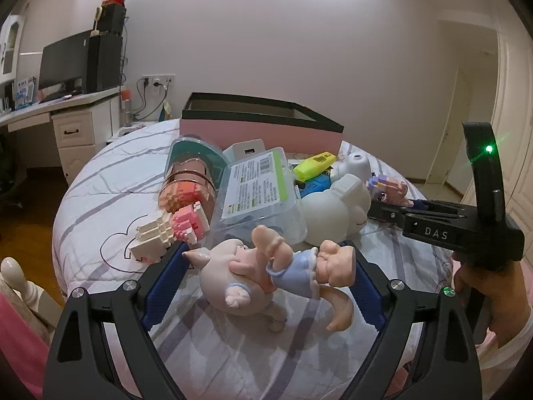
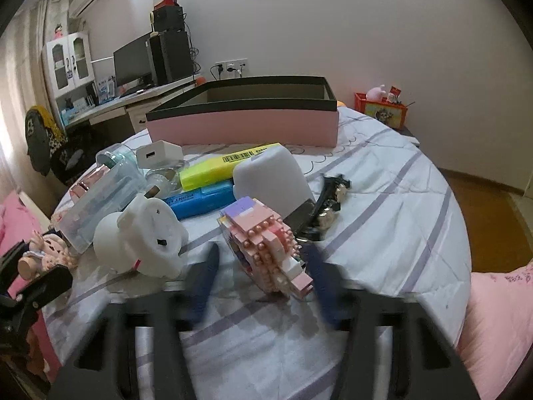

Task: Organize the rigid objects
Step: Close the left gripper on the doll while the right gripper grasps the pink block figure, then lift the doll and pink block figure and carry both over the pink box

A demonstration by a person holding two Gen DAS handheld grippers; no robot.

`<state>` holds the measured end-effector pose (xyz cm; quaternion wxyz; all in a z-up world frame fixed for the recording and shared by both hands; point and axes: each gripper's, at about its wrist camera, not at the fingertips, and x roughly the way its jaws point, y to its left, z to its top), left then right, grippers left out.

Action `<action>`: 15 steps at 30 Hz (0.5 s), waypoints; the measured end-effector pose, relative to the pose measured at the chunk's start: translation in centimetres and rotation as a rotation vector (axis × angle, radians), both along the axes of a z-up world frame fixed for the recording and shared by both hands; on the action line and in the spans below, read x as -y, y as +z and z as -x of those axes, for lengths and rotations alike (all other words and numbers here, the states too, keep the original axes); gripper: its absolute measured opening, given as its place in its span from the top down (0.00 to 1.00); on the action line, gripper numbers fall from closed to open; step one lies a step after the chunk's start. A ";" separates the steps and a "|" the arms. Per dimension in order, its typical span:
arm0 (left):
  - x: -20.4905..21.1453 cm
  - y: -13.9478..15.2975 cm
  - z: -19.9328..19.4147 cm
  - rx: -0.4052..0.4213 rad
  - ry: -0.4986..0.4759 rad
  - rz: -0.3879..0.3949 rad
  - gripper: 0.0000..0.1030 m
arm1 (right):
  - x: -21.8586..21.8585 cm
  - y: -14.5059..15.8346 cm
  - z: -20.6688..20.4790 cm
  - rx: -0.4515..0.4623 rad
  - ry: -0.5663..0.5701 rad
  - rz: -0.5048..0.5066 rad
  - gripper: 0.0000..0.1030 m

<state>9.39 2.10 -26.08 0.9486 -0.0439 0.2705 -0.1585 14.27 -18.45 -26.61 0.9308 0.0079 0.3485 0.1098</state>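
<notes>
A pink box with a black rim (image 1: 263, 130) (image 2: 246, 123) stands open at the back of the striped table (image 1: 110, 180). My left gripper (image 1: 266, 263) is open, its blue fingers either side of a doll in a blue dress (image 1: 266, 273) that lies on the cloth. My right gripper (image 2: 263, 260) is open around a pink and purple brick model (image 2: 266, 243), which rests on the table; its fingers are blurred. It also shows in the left wrist view (image 1: 396, 200). The doll shows at the left edge of the right wrist view (image 2: 43, 253).
A pile lies before the box: a white figure (image 1: 336, 213) (image 2: 146, 236), a clear labelled case (image 1: 260, 190), a pink brick toy (image 1: 170, 230), yellow (image 2: 230, 166) and blue (image 2: 200, 200) markers, a white charger (image 2: 156, 155), a white cylinder (image 2: 269, 176), dark clips (image 2: 329, 196). A desk (image 1: 50, 106) stands left.
</notes>
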 end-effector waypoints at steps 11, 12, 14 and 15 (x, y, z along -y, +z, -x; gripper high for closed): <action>0.3 1.3 0.7 0.026 -0.036 0.031 0.12 | 1.1 1.1 1.5 0.029 0.011 -0.065 0.73; 0.4 1.4 0.7 0.030 -0.034 0.029 0.12 | 1.1 1.3 1.6 0.034 0.014 -0.073 0.73; 0.6 1.5 0.7 0.033 -0.040 0.025 0.12 | 1.0 1.7 1.8 0.046 0.020 -0.067 0.73; 0.6 1.7 0.8 0.036 -0.039 0.022 0.12 | 0.9 1.8 1.8 0.049 0.022 -0.066 0.73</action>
